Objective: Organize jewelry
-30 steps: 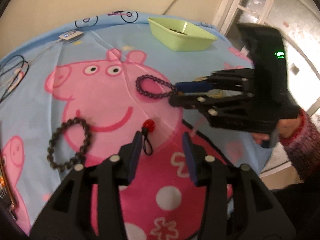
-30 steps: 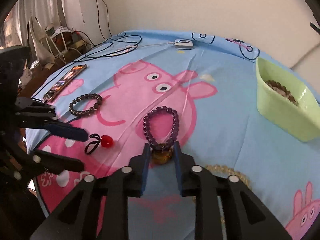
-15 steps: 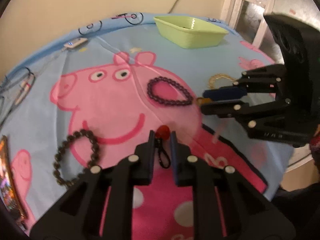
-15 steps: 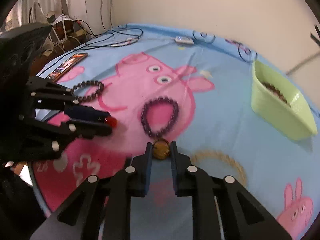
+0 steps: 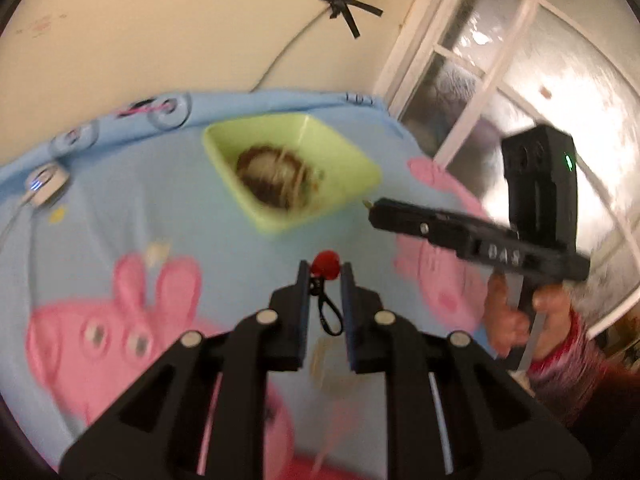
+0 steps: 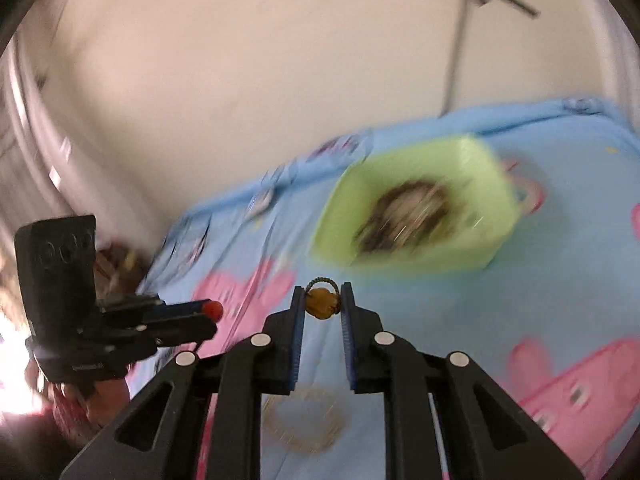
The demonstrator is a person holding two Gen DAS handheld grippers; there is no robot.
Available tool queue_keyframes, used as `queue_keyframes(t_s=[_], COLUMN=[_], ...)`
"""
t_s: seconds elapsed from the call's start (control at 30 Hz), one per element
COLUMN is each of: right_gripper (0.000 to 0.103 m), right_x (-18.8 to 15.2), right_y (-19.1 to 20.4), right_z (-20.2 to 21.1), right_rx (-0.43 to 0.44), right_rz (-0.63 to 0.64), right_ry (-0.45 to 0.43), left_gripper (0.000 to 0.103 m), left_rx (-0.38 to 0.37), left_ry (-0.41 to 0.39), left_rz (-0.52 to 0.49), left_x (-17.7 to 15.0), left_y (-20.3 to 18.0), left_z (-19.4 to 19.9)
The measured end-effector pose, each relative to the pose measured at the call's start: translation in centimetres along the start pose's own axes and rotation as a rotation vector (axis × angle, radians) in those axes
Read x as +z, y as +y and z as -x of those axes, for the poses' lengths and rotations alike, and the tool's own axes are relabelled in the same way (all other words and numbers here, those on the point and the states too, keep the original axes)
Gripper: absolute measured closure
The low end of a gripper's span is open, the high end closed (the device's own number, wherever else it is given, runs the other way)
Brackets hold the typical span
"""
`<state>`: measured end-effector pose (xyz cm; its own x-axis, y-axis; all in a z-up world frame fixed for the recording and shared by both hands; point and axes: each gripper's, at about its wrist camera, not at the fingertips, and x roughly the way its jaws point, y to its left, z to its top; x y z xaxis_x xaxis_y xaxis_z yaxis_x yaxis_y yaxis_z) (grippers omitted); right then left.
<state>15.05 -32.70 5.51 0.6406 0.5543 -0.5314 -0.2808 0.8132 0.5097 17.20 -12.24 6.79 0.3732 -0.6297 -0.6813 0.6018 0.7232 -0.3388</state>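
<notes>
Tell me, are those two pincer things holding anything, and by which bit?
Left gripper pinches the red bead charm at its bead, cord loop dangling. Right gripper pinches an amber bead.

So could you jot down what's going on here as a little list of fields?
left gripper: shut on red bead charm, black loop hanging below
right gripper: shut on amber bead
green tray: ahead of both, jewelry pile inside
cloth: blue with pink pig print
image: motion-blurred
</notes>
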Motion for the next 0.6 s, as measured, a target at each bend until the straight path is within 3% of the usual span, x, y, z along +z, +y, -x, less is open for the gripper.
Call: queue_keyframes(t_s=[0.1, 0.23, 0.3, 0.37, 0.5, 0.6], right_gripper=[0.103, 0.103, 0.091, 0.088, 0.088, 0.088], right_x=[2.2, 3.6, 4.2, 4.7, 4.3, 2.8], right_y=[-2.3, -5.4, -6.7, -7.4, -6.9, -5.3], right_z=[-0.3, -1.9, -2.6, -2.5, 0.2, 1.6], right_rx=[-0.065, -0.071, -0.086, -0.093, -0.053, 0.001], right_rz=[-0.025, -0.075, -0.109, -0.138, -0.143, -0.123], right_ry=[-0.029, -0.018, -0.013, -0.037, -0.122, -0.148], left_gripper=[0.089, 0.089, 0.089, 0.089, 0.089, 0.089], left_rx=[-0.027, -0.025, -0.06, -0.059, -0.079, -0.079], left_ry=[0.021, 0.075, 0.117, 0.145, 0.105, 0.018], left_rz=[0.056, 0.12, 0.163, 0.189, 0.184, 0.169], left_x=[3.9, 7.2, 8.2, 8.8, 9.2, 7.9], left_y=[0.7, 1.3, 1.7, 1.7, 1.1, 1.3], left_z=[-3.3, -8.7, -11.1, -12.6, -11.0, -6.1])
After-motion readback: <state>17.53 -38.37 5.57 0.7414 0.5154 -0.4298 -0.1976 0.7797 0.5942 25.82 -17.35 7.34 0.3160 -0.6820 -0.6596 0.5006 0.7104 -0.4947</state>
